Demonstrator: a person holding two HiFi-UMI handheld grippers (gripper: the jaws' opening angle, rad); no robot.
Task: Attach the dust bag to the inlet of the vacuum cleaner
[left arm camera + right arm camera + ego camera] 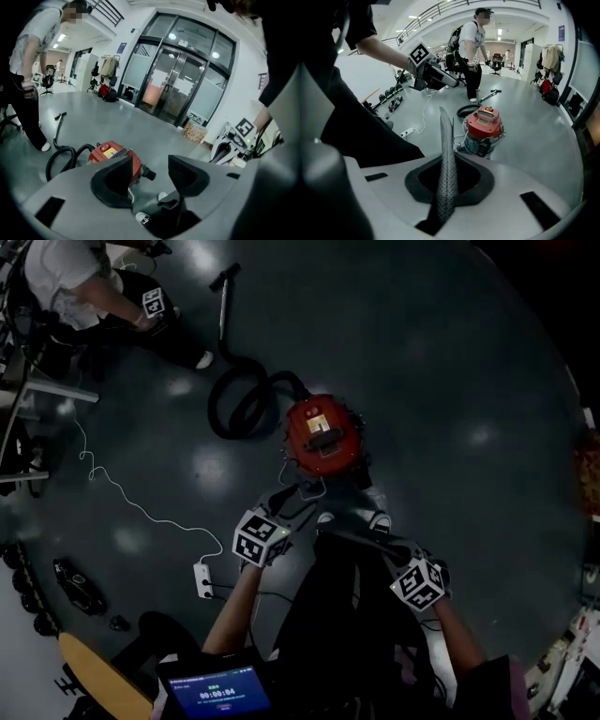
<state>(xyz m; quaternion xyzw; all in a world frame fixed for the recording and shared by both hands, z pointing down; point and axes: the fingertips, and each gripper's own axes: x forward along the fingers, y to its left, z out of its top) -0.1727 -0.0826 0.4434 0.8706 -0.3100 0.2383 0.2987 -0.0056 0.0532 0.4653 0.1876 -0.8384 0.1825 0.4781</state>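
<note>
The red vacuum cleaner (323, 435) stands on the dark floor ahead of my feet, and its black hose (239, 404) coils off to the left. It also shows in the left gripper view (112, 152) and the right gripper view (483, 124). My right gripper (447, 161) is shut on the dust bag (446, 140), a thin grey textured sheet seen edge-on that sticks up past the jaws. In the head view the right gripper (380, 547) sits low right of the vacuum. My left gripper (150, 164) is open and empty, and it points at the vacuum from the near left (289, 497).
A person (94, 287) stands at the far left near the hose wand. A white power strip (203, 579) with a trailing cable lies left of my legs. A wooden board (94, 671) and a lit screen (217, 695) are at the bottom. Glass doors (178, 89) stand beyond the vacuum.
</note>
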